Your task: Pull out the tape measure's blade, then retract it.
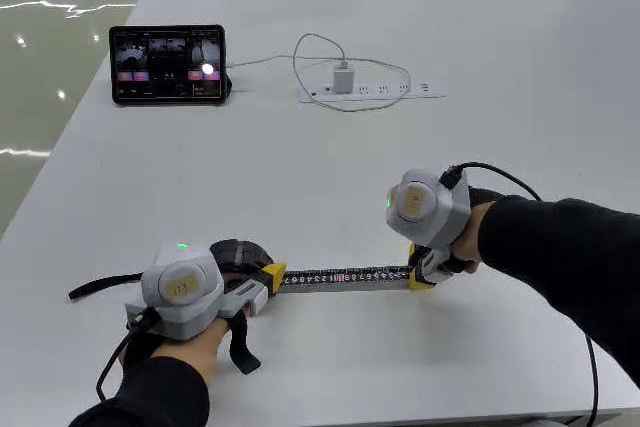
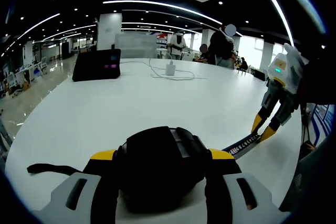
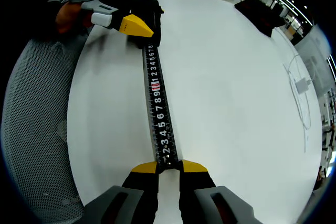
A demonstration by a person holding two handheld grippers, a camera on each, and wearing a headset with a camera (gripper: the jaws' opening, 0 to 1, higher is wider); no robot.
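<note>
The black tape measure case [image 1: 238,255] lies on the white table [image 1: 330,177] at the near left, with my left gripper [image 1: 255,282] shut on it. In the left gripper view the case [image 2: 160,163] sits between the yellow-tipped jaws of the left gripper [image 2: 161,154]. The dark numbered blade [image 1: 345,275] runs flat along the table to the right. My right gripper [image 1: 420,277] is shut on the blade's end. In the right gripper view the blade [image 3: 157,108] stretches from the right gripper [image 3: 168,167] up to the case [image 3: 149,9].
A tablet [image 1: 167,64] stands at the far left of the table. A power strip [image 1: 370,92] with a white charger and looped cable lies at the far middle. A black strap [image 1: 100,287] trails left from the case. The table's near edge runs just behind my hands.
</note>
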